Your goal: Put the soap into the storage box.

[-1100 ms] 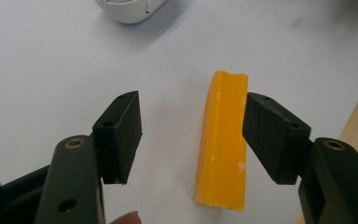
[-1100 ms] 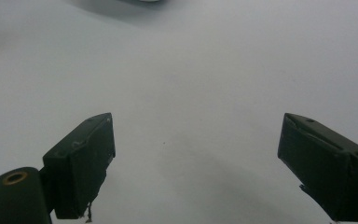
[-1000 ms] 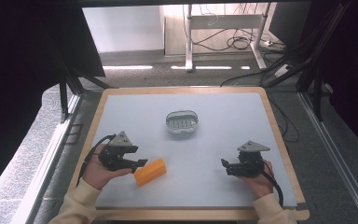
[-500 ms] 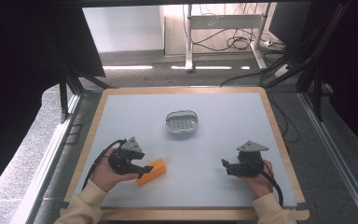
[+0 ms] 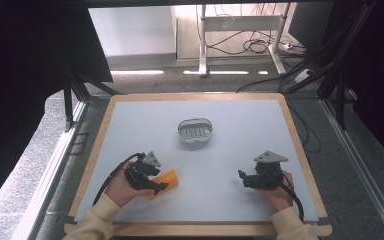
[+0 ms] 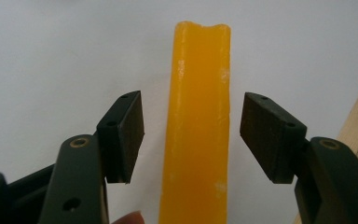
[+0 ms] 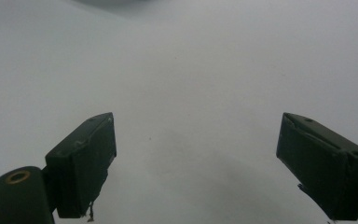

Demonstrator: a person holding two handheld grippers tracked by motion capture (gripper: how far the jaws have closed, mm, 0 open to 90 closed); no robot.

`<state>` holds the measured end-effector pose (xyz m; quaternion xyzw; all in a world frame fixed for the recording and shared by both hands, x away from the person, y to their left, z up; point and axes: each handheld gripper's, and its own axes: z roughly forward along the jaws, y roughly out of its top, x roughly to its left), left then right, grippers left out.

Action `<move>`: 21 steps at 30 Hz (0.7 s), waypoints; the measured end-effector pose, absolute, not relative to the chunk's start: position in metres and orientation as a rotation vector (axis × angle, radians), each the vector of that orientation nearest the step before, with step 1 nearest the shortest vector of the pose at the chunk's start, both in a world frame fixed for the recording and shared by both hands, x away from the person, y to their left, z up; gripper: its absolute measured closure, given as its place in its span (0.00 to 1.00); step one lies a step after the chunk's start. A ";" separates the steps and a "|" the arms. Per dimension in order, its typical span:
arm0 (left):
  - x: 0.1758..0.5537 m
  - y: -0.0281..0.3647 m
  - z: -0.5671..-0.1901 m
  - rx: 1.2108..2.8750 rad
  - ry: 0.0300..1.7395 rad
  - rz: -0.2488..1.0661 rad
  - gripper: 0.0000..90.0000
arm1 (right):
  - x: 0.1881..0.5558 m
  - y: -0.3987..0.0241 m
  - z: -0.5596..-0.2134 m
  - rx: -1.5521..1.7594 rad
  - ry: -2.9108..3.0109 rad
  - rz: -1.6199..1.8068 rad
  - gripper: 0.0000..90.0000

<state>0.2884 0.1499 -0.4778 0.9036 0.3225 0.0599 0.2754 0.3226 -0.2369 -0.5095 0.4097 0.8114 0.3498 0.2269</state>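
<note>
Orange bar (image 6: 198, 126) between left gripper (image 6: 191, 135) fingers (image 6: 123, 135), untouched.

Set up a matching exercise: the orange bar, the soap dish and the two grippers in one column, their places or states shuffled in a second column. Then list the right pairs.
1. orange bar
2. soap dish
3. left gripper
4. right gripper

A. jaws wide open over bare table
B. alone at the middle of the table, far side
C. lying between two black pads with a gap on each side
D. jaws straddling the bar, closing in but not yet pressing

Pairs: 1-C, 2-B, 3-D, 4-A
</note>
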 end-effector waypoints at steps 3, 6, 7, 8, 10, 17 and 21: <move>0.290 0.144 -0.481 2.462 0.863 0.165 0.45 | 0.322 -0.237 -0.510 1.131 2.232 0.962 0.13; 0.291 0.142 -0.483 2.478 0.865 0.161 0.46 | 0.322 -0.237 -0.509 1.128 2.231 0.957 0.13; 0.292 0.140 -0.485 2.495 0.868 0.159 0.48 | 0.322 -0.237 -0.509 1.127 2.231 0.954 0.13; 0.292 0.140 -0.485 2.495 0.868 0.159 0.48 | 0.322 -0.237 -0.509 1.127 2.231 0.954 0.13; 0.293 0.138 -0.488 2.526 0.862 0.155 0.50 | 0.322 -0.237 -0.510 1.126 2.233 0.950 0.13; 0.294 0.136 -0.492 2.568 0.864 0.177 0.64 | 0.322 -0.237 -0.509 1.127 2.230 0.943 0.13; 0.294 0.136 -0.492 2.566 0.857 0.159 0.68 | 0.323 -0.237 -0.510 1.131 2.232 0.940 0.13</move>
